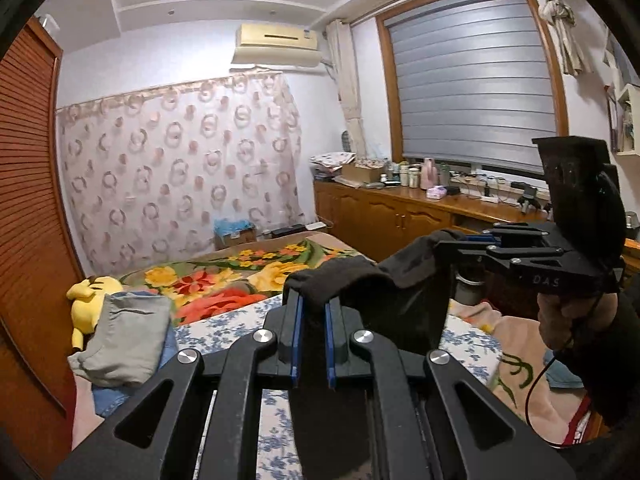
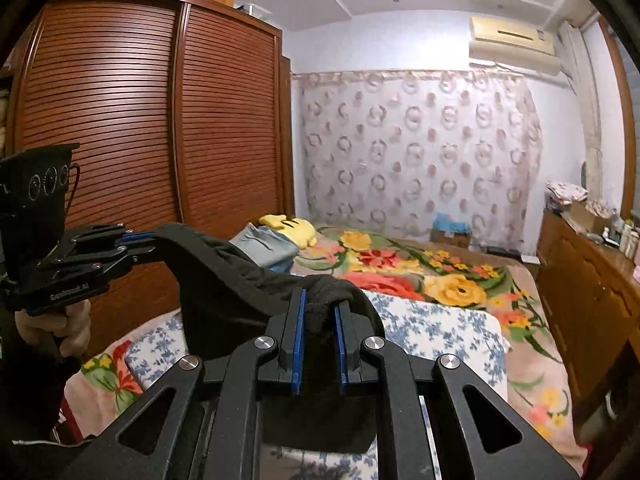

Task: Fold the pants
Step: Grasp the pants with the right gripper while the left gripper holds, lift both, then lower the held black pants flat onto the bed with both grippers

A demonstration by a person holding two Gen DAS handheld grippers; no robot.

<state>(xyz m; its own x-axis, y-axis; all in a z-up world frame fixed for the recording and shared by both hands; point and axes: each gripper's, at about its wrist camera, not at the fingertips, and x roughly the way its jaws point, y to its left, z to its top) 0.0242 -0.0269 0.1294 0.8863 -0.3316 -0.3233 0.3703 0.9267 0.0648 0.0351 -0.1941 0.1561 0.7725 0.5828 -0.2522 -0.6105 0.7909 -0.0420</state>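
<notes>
Black pants [image 1: 396, 304] hang in the air above the bed, stretched between both grippers. My left gripper [image 1: 313, 300] is shut on one end of the pants' top edge. My right gripper [image 2: 320, 300] is shut on the other end; it also shows in the left wrist view [image 1: 448, 242]. In the right wrist view the pants [image 2: 236, 284] sag from my left gripper [image 2: 154, 240] at the left down to my right one. The lower part of the pants is hidden behind the gripper bodies.
Below lies a bed with a blue-flowered white pad [image 2: 436, 328] and a bright floral blanket [image 1: 224, 280]. Folded grey and blue clothes [image 1: 124, 340] and a yellow plush toy [image 1: 88, 300] sit at the bed's left. A wooden wardrobe [image 2: 140, 120] and a cluttered wooden cabinet [image 1: 400, 208] flank it.
</notes>
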